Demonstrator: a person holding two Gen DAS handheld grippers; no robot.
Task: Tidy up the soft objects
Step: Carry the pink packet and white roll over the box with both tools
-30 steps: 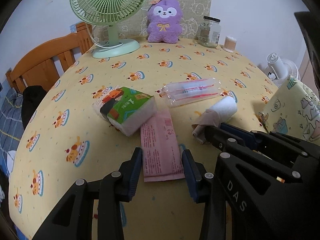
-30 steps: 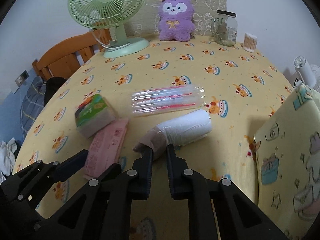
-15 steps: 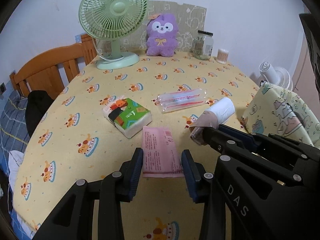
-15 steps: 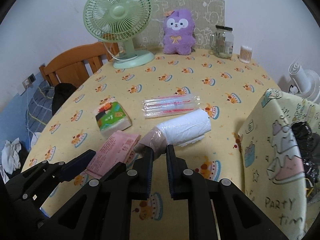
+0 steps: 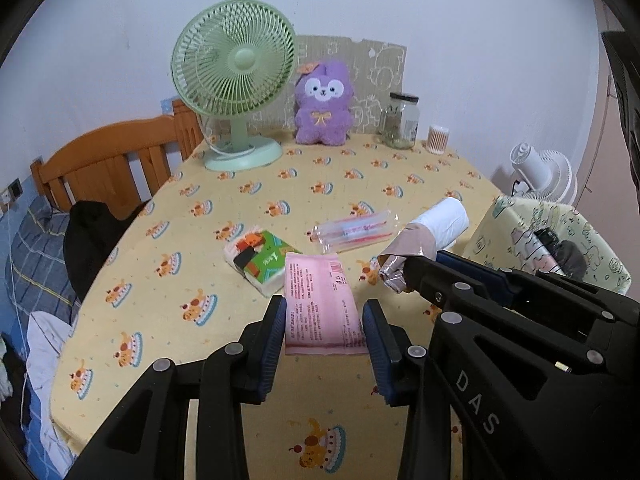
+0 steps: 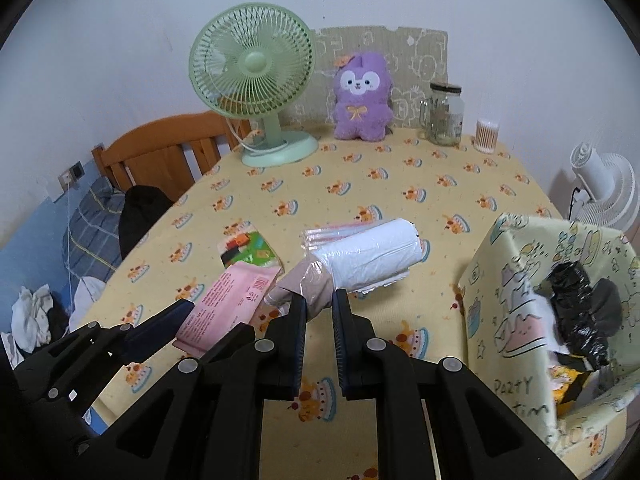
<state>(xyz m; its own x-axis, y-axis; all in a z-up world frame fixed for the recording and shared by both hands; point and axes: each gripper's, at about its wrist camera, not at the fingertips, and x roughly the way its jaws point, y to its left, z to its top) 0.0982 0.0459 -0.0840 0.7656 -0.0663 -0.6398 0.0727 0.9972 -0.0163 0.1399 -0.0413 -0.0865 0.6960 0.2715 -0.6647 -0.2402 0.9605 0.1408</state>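
Claws both loaded: we have the left claw [image 5: 325, 334] clamped on the near end of the pink flat pack [image 5: 320, 304], pads pressing both long edges, pack tilted up off the desk [image 5: 168, 280] with its far end over the corner of the green tissue pack [image 5: 262, 261]. We have the right claw [image 6: 320, 312] pinched tight on the brownish wrapped end of the white roll [image 6: 372, 258], roll lifted clear of the yellow cake-print cloth and pointing away and to the right. In the right wrist view the roll hides most of the clear plastic sleeve with red-striped contents [image 5: 354, 232]; in the left wrist view that sleeve lies flat on the desk between the tissue pack and the roll. Tissue pack sits flat on the cloth, just left of the pink pack. Yellow cartoon-print storage bin [image 6: 516, 292] stands at the right edge of the desk, open top, with black bagged stuff [image 6: 576, 304] inside. At the far edge of the desk we see the green desk fan [image 6: 256, 92], purple plush [image 6: 362, 98], glass jar [image 6: 445, 114] and small cotton swab tub [image 6: 487, 136], all upright and well apart from both claws. Wooden headboard [image 5: 116, 160] and blue bedding sit to the left of the desk, white floor fan [image 6: 604, 188] beyond the bin.
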